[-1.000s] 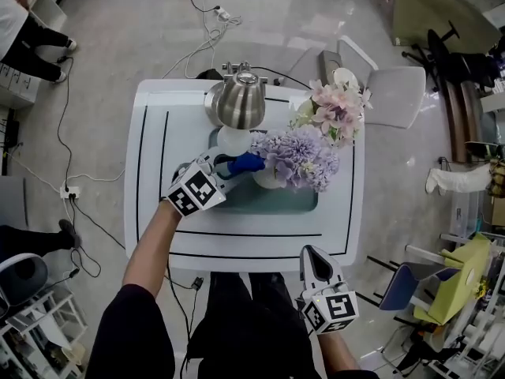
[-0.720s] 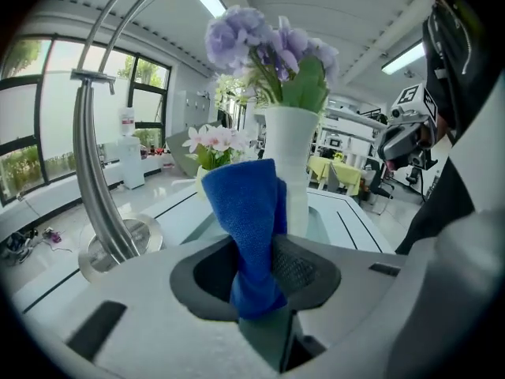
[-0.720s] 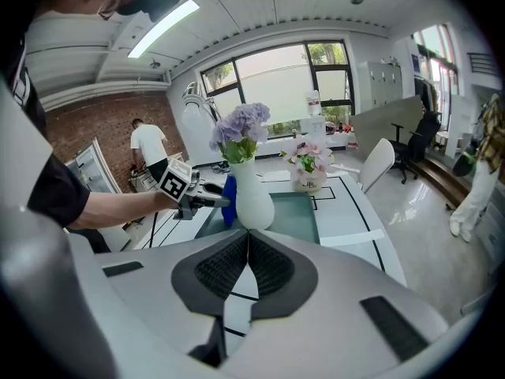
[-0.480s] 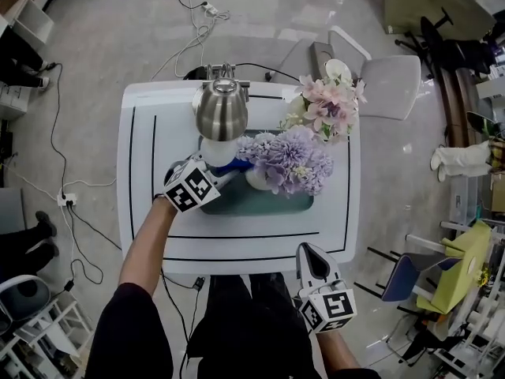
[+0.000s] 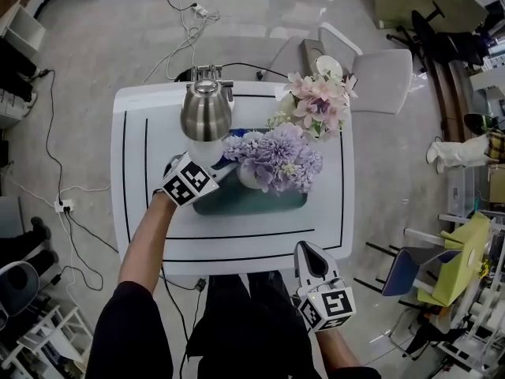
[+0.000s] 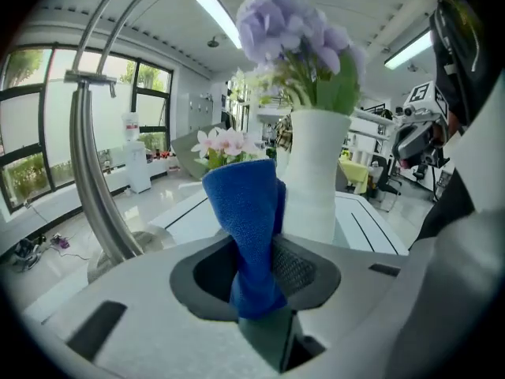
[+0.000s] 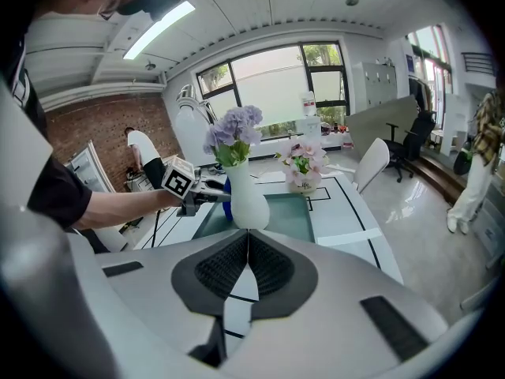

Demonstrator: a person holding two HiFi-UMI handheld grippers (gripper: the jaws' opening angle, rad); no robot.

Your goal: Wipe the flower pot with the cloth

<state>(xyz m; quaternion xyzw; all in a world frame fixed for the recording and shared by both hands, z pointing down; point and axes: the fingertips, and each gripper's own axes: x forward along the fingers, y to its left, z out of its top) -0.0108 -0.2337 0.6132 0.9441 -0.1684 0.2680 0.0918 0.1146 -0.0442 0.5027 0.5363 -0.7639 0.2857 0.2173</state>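
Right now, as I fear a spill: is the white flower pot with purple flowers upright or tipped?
Upright: the flower pot stands straight on the table, its purple flowers pointing up.

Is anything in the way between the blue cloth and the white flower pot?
No, nothing visible. The left gripper holds the blue cloth right up by the flower pot, and the steel jug stands off to the side.

No word, number or brand can be read anywhere here. The only printed marks are black-and-white square patterns, one on the cube (image 5: 188, 181) of the left hand-held gripper (image 5: 223, 163) and one on the cube (image 5: 327, 308) of the right hand-held gripper (image 5: 309, 255). They carry no letters. The small pot (image 7: 304, 185) of pink flowers (image 7: 300, 158) bears a short dark print, too small to make out.
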